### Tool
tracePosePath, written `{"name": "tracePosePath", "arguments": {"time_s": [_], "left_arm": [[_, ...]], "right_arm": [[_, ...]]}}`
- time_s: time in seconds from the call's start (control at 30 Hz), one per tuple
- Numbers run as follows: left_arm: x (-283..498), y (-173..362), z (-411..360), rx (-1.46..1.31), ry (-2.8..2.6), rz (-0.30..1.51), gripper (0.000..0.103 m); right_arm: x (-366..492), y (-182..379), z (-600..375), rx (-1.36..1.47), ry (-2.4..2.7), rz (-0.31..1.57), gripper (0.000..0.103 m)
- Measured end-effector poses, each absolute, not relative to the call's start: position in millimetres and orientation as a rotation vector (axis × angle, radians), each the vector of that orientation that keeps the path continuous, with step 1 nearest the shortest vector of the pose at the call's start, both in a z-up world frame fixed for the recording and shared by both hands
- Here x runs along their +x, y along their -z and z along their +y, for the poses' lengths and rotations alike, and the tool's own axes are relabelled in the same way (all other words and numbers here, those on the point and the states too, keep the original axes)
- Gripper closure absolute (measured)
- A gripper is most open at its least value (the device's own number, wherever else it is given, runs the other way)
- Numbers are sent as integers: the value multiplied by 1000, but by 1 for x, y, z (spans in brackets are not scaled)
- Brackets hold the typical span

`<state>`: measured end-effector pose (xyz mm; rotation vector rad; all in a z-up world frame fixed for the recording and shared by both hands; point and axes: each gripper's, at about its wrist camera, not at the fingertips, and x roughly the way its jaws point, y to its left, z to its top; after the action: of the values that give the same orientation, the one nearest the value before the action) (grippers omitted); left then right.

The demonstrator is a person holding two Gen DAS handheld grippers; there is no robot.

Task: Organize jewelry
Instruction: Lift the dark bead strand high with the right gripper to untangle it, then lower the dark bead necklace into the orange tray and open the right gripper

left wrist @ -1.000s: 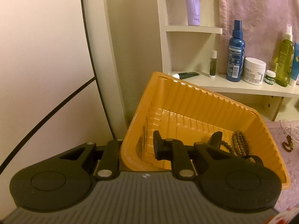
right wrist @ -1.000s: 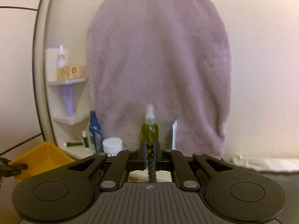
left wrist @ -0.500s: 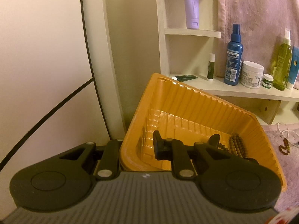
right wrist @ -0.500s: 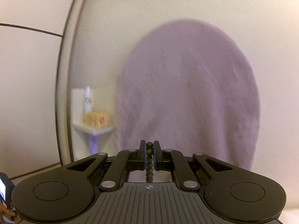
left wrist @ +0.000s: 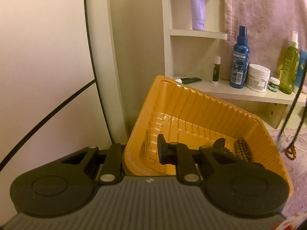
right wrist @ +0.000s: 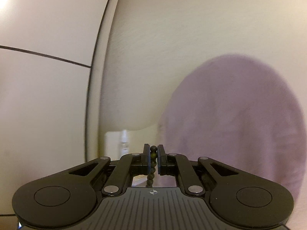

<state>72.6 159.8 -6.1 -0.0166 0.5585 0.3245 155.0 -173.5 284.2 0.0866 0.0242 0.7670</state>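
Note:
My left gripper (left wrist: 143, 154) is shut on the near wall of an orange plastic tray (left wrist: 203, 113) and holds it tilted. One finger is inside the tray and the other is outside. A brown bead bracelet (left wrist: 243, 150) lies in the tray's right corner. My right gripper (right wrist: 153, 153) is shut on a dark bead necklace (right wrist: 153, 154), raised and pointing at the wall. The necklace's strands (left wrist: 291, 115) hang at the right edge of the left wrist view. A small amber bracelet (left wrist: 290, 153) lies on the pink cloth.
A white shelf unit (left wrist: 230, 94) behind the tray holds a blue spray bottle (left wrist: 239, 65), a white cream jar (left wrist: 258, 77), a green bottle (left wrist: 289, 69) and small tubes. A pink towel (right wrist: 239, 118) hangs on the wall. A white cord (left wrist: 293, 136) lies on the cloth.
My right gripper has lifted and tilted upward with the necklace; the shelf dropped out of its view. The necklace strands now hang into the left wrist view. The tray stays held.

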Motion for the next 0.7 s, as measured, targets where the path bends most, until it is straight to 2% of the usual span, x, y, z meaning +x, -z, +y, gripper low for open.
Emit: {"name": "tracePosePath", "arguments": {"time_s": [0.23,0.53,0.7], "left_arm": [[72,7,160,-21,-327,562,87],[71,8,162,-22,-327,563,87],[72,9,163,-23,-329,565,87]], "right_arm": [[172,-235,-137,140,-848,188,97],[189,-127,-87,146,-897,512,97],[190,-79,-73,156,-902,632,97]]}}
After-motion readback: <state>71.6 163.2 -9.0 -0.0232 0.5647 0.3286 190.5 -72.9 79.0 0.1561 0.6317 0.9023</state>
